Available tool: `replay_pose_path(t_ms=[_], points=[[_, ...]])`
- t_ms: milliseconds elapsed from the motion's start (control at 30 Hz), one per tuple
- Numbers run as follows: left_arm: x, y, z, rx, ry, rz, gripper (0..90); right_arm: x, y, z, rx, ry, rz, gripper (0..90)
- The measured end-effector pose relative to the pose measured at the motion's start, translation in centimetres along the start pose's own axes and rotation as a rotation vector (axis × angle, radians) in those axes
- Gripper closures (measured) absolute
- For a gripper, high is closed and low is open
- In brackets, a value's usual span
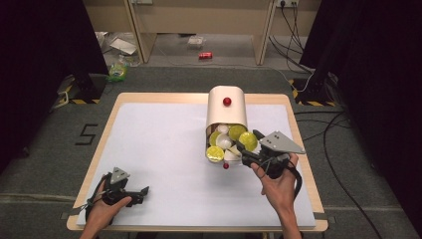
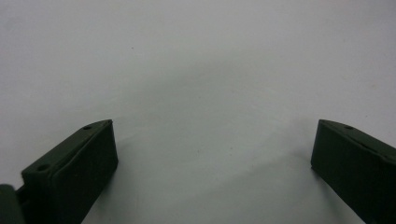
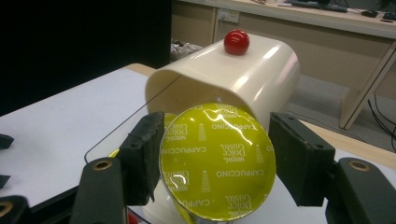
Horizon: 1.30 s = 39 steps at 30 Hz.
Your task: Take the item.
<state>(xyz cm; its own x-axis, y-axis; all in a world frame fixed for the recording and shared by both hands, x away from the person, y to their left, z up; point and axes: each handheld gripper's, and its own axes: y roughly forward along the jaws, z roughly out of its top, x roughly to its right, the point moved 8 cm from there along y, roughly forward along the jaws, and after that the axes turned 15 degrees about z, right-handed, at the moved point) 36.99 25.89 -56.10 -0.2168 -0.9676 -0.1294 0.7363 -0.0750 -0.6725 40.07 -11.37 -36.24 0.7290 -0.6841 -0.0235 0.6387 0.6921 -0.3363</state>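
The right tool [image 3: 215,163] brackets a yellow capsule [image 3: 217,161], its left jaw touching, its right jaw a little off (not clamped). The capsule lies at the cream container's [image 1: 227,112] mouth, toward 5 o'clock on the surface [image 1: 159,149]. A glancing squeeze could pop it loose. The left tool [image 2: 212,154] idles open at 7 o'clock.

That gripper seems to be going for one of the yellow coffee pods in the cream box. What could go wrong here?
The right gripper has its jaws around a yellow capsule, but a gap shows on one side, so the round pod could slip or tilt as they close. Pulling it out may also drag neighbouring capsules from the crowded drawer onto the table.
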Motion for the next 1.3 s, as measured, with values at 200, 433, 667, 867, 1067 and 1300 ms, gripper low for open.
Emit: replay_pose_path(t_ms=[200,433,667,867,1067,1300], points=[[0.0,0.0,0.0,0.000,-0.001,0.000,0.0,0.8,-0.6,-0.2,0.004,0.007,-0.022,38.5],[0.0,0.0,0.0,0.000,0.000,0.000,0.0,2.6,-1.7,-0.5,0.017,0.031,-0.072,38.5],[0.0,0.0,0.0,0.000,0.000,0.000,0.0,4.4,-2.5,-1.4,0.012,0.043,-0.128,38.5],[0.0,0.0,0.0,0.000,-0.001,0.000,0.0,5.9,-2.9,-2.5,0.004,0.062,-0.165,38.5],[0.0,0.0,0.0,0.000,0.000,0.000,0.0,7.0,-3.1,-3.3,-0.003,0.076,-0.191,38.5],[0.0,0.0,0.0,0.000,-0.001,-0.001,0.0,8.4,-3.0,-4.9,-0.019,0.106,-0.216,38.5]])
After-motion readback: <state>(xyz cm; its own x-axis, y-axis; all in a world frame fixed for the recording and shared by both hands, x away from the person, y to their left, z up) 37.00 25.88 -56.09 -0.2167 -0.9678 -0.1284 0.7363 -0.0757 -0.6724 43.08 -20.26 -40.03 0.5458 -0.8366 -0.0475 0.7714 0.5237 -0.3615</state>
